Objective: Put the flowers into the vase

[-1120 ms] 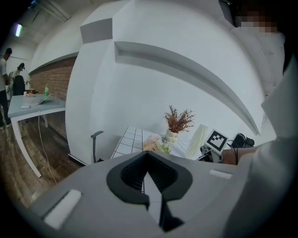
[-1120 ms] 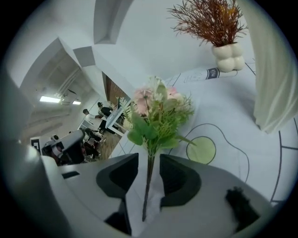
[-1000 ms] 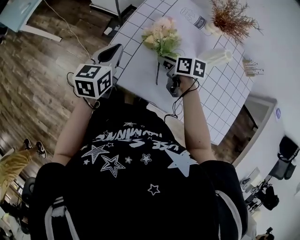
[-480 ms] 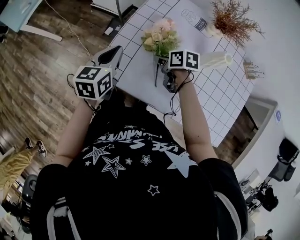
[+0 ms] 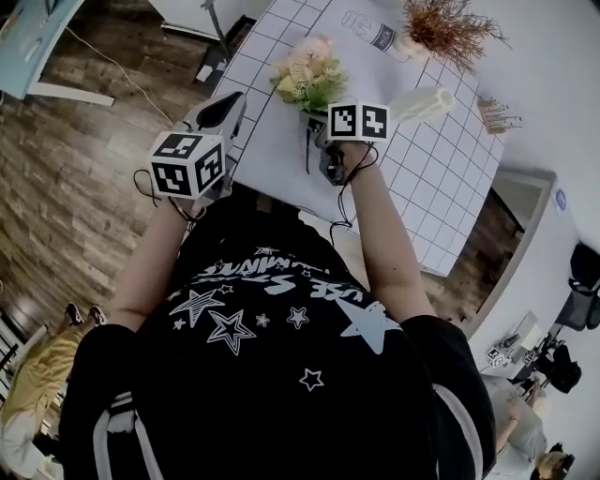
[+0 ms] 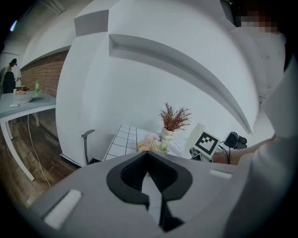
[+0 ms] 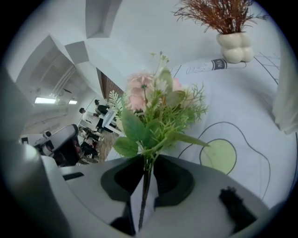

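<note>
Your left gripper [image 5: 228, 105]: jaws together, nothing between them, at table [image 5: 441, 178] edge; flowers [image 5: 307, 75] at table's middle, stems in your right gripper [image 7: 144, 188]; its jaws, just closing, pinch stems; white vase [image 5: 424, 101] lies just right.

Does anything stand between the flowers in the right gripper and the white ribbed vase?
Nothing visible does. The right gripper has just been closing its jaws on the stem of the flowers; only bare table lies between them and the white ribbed vase. The pot of dried twigs stands farther back, aside.
</note>
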